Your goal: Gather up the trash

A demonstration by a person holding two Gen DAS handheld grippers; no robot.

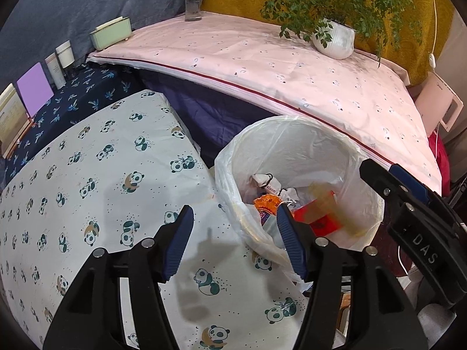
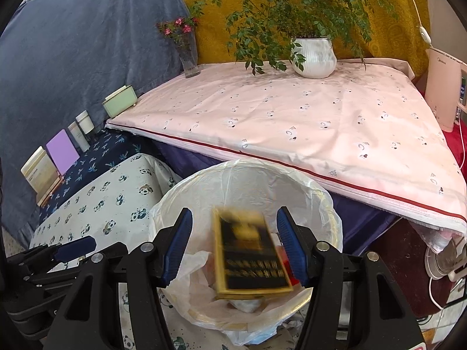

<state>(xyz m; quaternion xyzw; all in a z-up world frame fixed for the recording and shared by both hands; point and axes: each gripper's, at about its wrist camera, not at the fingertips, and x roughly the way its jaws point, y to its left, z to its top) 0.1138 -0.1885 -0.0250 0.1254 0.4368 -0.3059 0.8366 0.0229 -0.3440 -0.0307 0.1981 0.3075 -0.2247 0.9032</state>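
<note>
Left tongs (image 1: 235,242): open, empty, beside the white-lined bin (image 1: 292,145).
Right tongs (image 2: 234,245): open; blurred black-and-gold flat box (image 2: 251,256) between them, untouched.

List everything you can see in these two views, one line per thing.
bin: one, white-lined, below pink cloth
box: one, black-gold, blurred, over bin
packet: one, red, in bin
wrapper: one, orange, in bin
plant: one, white pot, on pink cloth
vase: one, clear, pink cloth's back corner
case: one, pale green, left of pink cloth
left gripper: one, black, blue pads, open, empty
right gripper: one, black, open around box, not touching
</note>
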